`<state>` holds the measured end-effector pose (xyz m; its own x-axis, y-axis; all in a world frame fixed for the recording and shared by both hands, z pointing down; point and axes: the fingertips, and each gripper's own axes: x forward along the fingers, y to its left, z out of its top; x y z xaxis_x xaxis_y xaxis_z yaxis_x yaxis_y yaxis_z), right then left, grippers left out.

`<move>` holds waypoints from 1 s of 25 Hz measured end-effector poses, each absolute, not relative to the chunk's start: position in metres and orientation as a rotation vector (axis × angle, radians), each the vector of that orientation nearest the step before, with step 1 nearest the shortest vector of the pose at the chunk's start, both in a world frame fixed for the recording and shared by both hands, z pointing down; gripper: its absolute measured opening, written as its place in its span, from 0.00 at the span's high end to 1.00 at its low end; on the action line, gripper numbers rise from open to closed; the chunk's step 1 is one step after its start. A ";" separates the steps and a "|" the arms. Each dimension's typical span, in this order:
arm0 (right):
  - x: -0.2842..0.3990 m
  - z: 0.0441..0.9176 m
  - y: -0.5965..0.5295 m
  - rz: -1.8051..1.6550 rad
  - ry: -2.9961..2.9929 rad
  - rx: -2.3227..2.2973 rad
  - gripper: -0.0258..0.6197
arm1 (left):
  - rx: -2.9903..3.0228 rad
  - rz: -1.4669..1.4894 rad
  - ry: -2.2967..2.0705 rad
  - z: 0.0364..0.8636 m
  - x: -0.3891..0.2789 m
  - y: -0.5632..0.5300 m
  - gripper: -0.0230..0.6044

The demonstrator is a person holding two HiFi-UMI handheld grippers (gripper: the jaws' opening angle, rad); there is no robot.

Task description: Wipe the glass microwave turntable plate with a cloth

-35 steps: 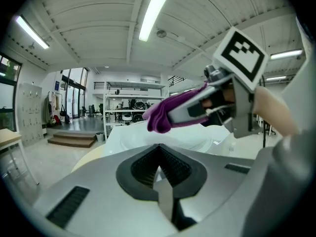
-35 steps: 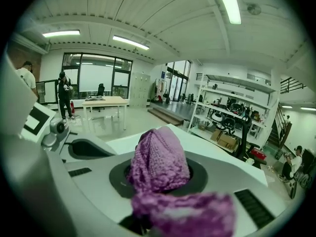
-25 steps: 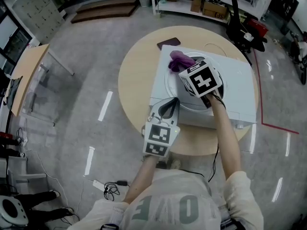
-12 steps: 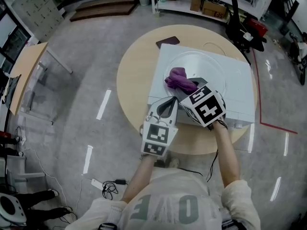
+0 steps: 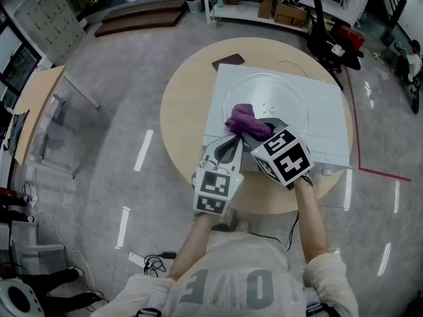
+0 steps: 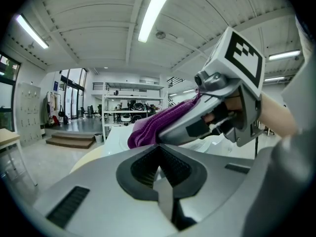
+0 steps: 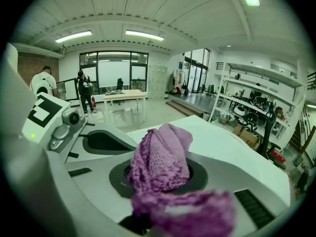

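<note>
Workshop hall with a glossy grey floor [image 5: 112, 124]. In the middle of the head view, a round wooden table [image 5: 182, 111] bearing a white microwave [image 5: 327, 127]. Flat on the microwave's top, upper centre of the frame, the glass turntable plate [image 5: 284, 88]. On its near left part, a bunched purple cloth [image 5: 243, 119], clamped in the right gripper [image 5: 260, 131], jaws closed on it. Just below and left, the left gripper [image 5: 231, 142], jaws pressed together with nothing seen between them, tips by the plate's rim; contact with the glass not to be judged. A dark flat object [image 5: 228, 61] on the table beyond the microwave's far left corner.

Only in the right gripper view: the cloth's knitted weave filling the jaw gap, a blurred fold in front, and at left two people [image 7: 84, 95] near a wooden desk [image 7: 126, 97]. Only in the left gripper view: ceiling light strips [image 6: 154, 11], low steps [image 6: 69, 139], shelving [image 6: 131, 110] at the far wall, and the cloth sticking out of the right gripper, seen from the side. Plate barely legible in either gripper view.
</note>
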<state>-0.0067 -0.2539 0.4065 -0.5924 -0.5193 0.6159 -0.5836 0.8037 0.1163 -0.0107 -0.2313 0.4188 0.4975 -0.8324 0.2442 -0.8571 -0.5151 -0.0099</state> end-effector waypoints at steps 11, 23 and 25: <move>0.024 0.378 -0.370 0.094 -2.270 1.133 0.89 | 2.628 0.335 -1.477 0.420 -0.008 -0.231 0.96; 0.019 0.399 -0.343 0.079 -2.234 1.030 0.89 | 2.638 0.336 -1.491 0.417 -0.011 -0.231 0.96; 0.020 0.403 -0.320 0.073 -2.240 1.003 0.89 | 2.640 0.337 -1.491 0.419 -0.010 -0.231 0.97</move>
<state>0.0200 -0.3200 0.4029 -0.4776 -0.6423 0.5994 -0.6798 0.7024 0.2111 -0.0100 -0.2310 0.4186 0.4987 -0.8342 0.2353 -0.8544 -0.5189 -0.0290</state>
